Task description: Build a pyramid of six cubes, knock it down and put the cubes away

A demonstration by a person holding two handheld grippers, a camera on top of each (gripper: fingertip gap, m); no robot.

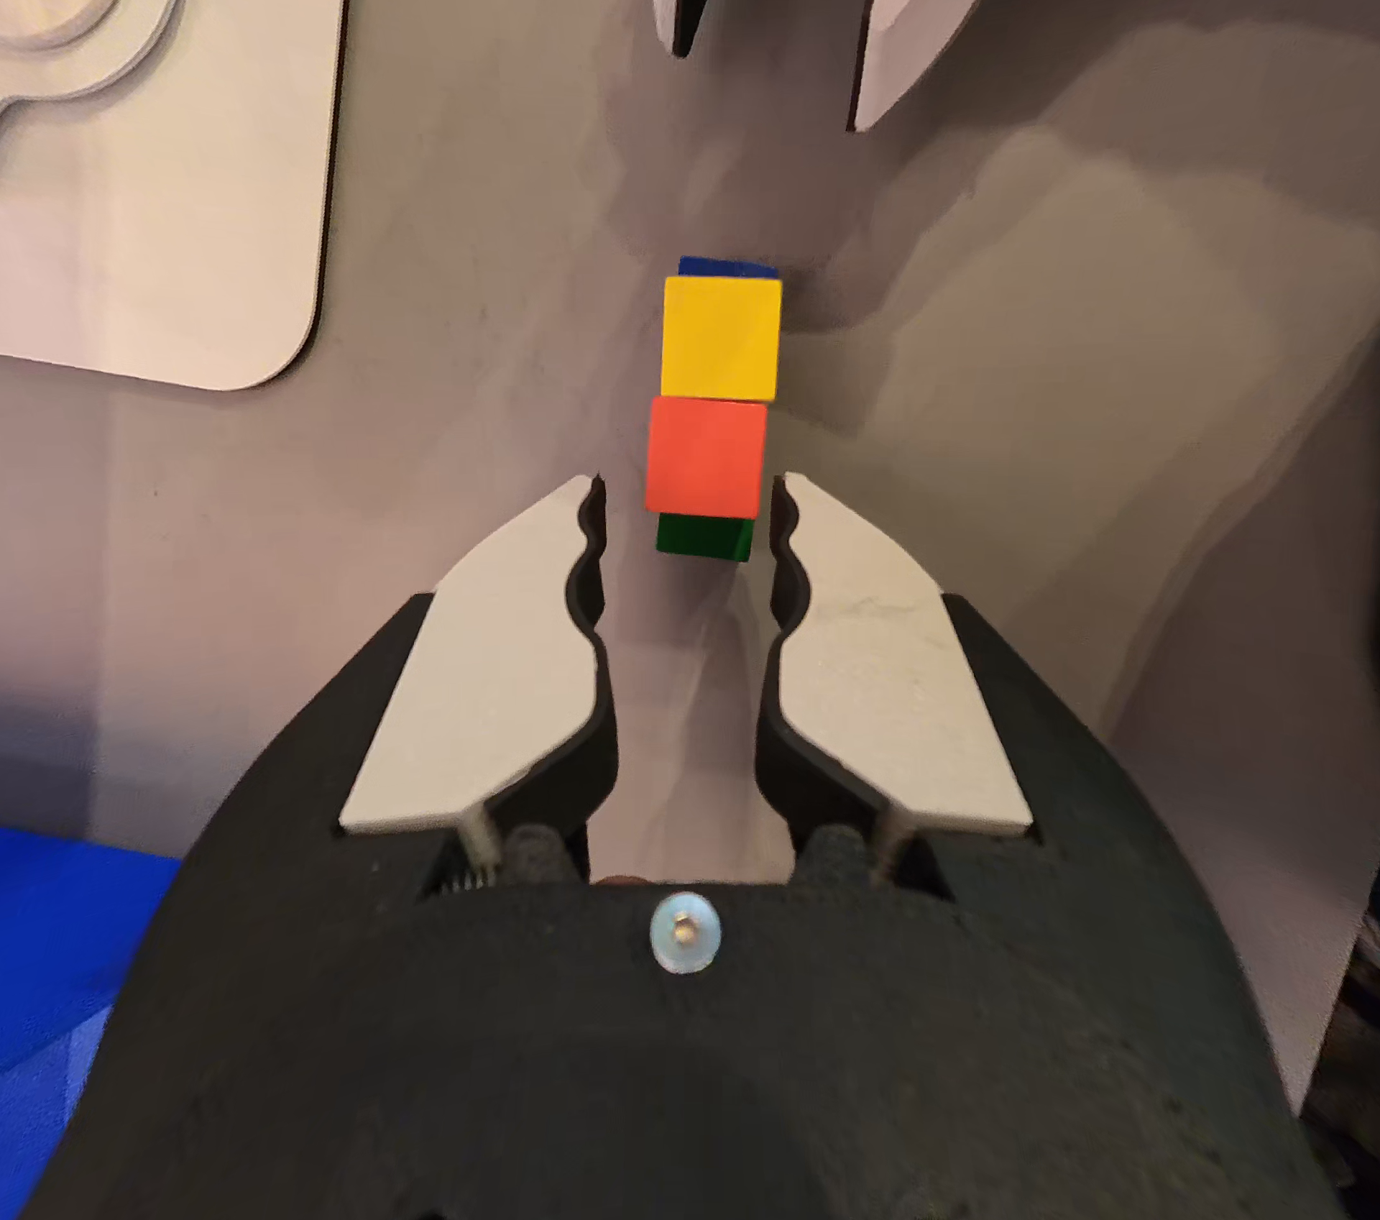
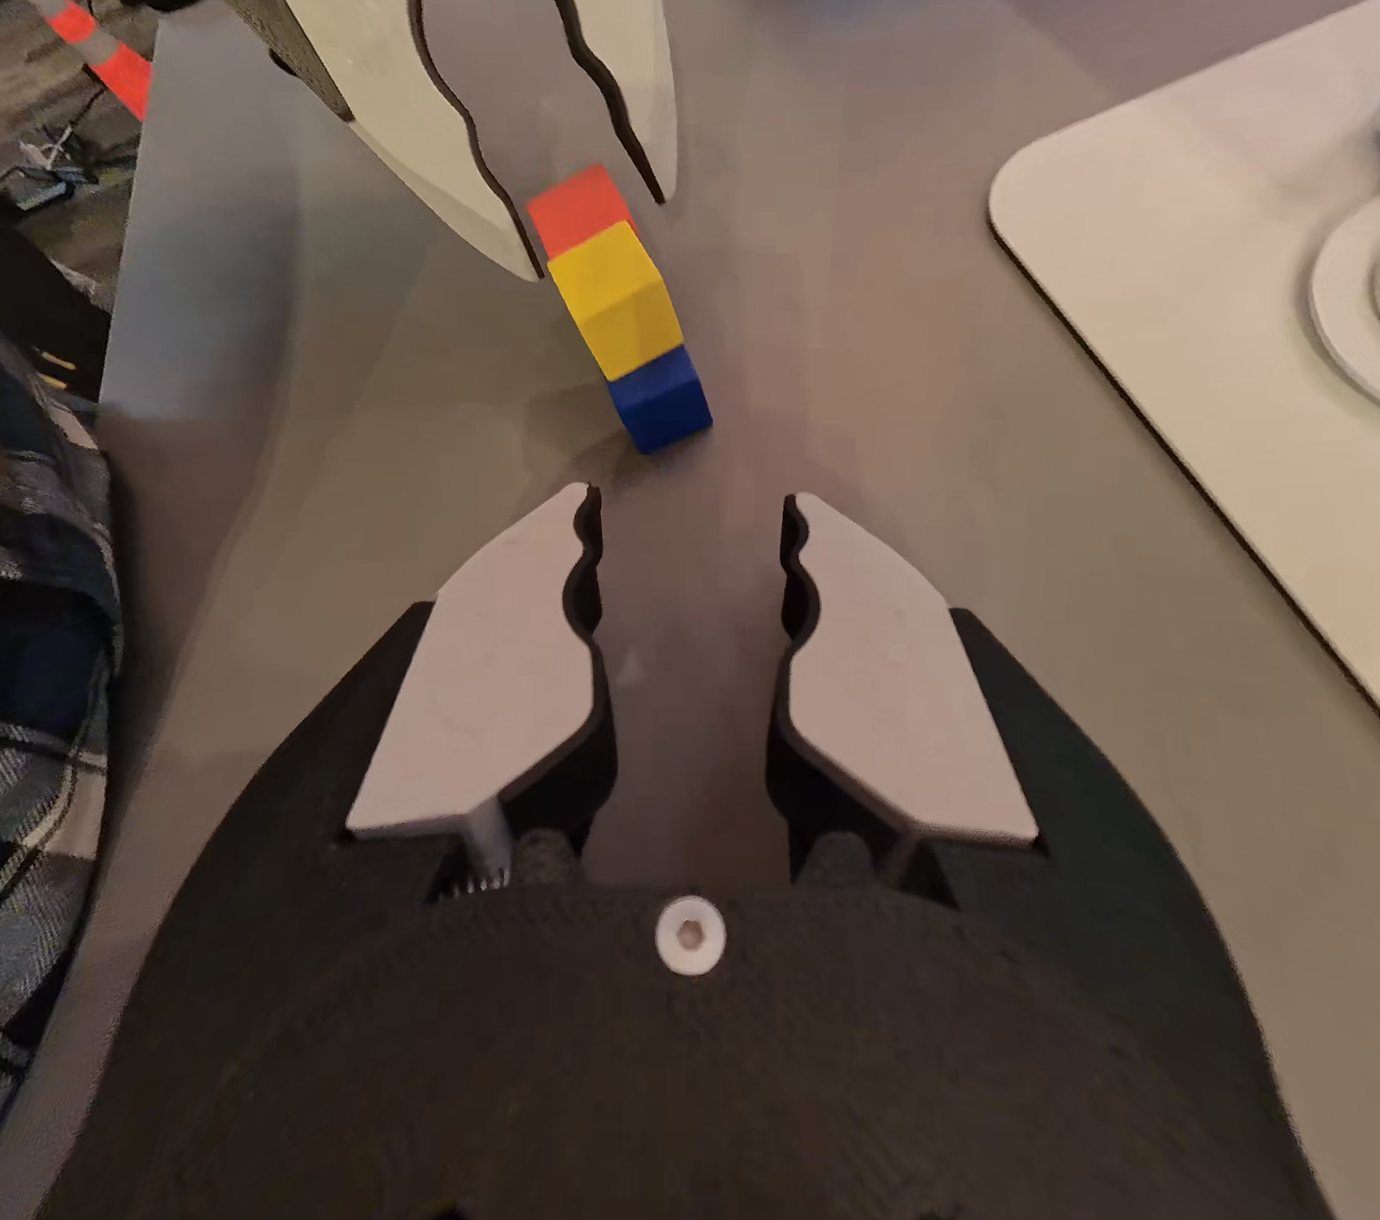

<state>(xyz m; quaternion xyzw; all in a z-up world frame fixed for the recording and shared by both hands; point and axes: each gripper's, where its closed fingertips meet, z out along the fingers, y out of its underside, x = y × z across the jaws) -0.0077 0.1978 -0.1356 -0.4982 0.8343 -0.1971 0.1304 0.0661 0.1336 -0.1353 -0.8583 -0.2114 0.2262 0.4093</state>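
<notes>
Pyramid-building is underway: both grippers, left (image 1: 687, 489) and right (image 2: 687, 497), are hanging open and empty, the orange cube (image 1: 706, 458) at the left's twelve o'clock probably needing straightening.

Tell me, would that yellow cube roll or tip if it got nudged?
Probably neither. The yellow cube has flat faces, so it should slide, not roll. It looks rigid and smooth, perhaps slippery. Perched above the blue cube beside the orange cube, a nudge could topple it.
</notes>
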